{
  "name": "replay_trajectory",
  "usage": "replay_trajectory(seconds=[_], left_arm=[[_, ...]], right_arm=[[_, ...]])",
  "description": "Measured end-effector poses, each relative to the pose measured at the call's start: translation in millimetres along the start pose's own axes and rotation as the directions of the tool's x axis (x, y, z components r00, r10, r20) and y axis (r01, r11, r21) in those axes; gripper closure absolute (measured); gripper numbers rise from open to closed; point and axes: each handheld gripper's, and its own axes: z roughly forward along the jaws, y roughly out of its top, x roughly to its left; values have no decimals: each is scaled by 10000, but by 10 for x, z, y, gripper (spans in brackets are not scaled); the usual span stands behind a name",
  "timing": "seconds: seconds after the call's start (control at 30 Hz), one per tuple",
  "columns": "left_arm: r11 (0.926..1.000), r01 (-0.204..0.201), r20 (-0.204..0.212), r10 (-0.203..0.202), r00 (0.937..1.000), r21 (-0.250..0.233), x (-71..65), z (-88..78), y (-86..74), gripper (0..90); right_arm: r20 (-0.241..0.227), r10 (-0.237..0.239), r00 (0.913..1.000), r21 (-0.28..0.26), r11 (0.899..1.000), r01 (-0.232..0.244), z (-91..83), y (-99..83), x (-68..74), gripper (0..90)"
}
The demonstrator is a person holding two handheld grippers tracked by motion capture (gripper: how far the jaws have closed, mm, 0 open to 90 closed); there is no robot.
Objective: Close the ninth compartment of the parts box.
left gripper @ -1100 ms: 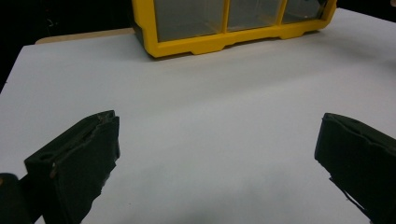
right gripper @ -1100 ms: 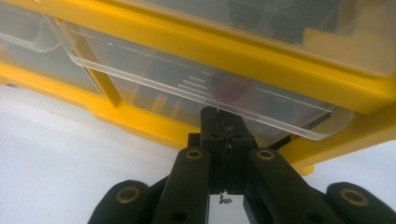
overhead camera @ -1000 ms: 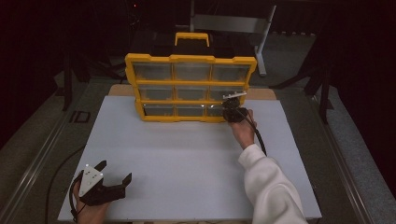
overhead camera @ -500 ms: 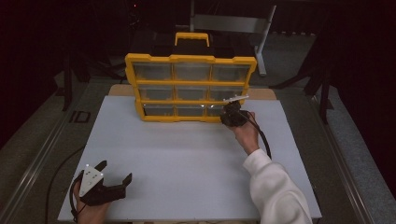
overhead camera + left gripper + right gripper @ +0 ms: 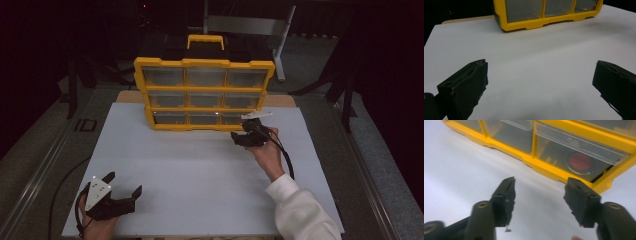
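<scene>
No legible text or labels anywhere.

left hand-held gripper [image 5: 122,195] open, right hand-held gripper [image 5: 239,139] just opening, empty

Right gripper [image 5: 239,138] backed off organizer [image 5: 204,93]; jaws just opening, empty.

glossy yellow plastic organiser [image 5: 204,95], clear drawers [image 5: 576,157], matt white tabletop [image 5: 200,180]
</scene>
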Motion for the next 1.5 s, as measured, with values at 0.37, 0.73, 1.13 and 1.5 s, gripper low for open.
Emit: replay_trajectory(seconds=[0.37,0.73,1.13,1.5], left_arm=[[10000,41,19,-41,10000,-40,3,-3,0,3],[10000,22,78,-22,10000,-46,-7,-2,6,3],[9999,115,199,-114,9997,-55,-12,10,5,3],[9998,145,324,-140,9994,-140,-7,10,-1,3]], right_arm=[[-71,-350,9994,-809,9961,343,-340,-203,187,153],[404,-781,9961,-1836,9794,842,-625,-527,269,125],[410,259,9988,-2842,9587,-131,-743,-1066,91,124],[572,-129,9983,-3729,9273,333,-734,-1426,95,107]])
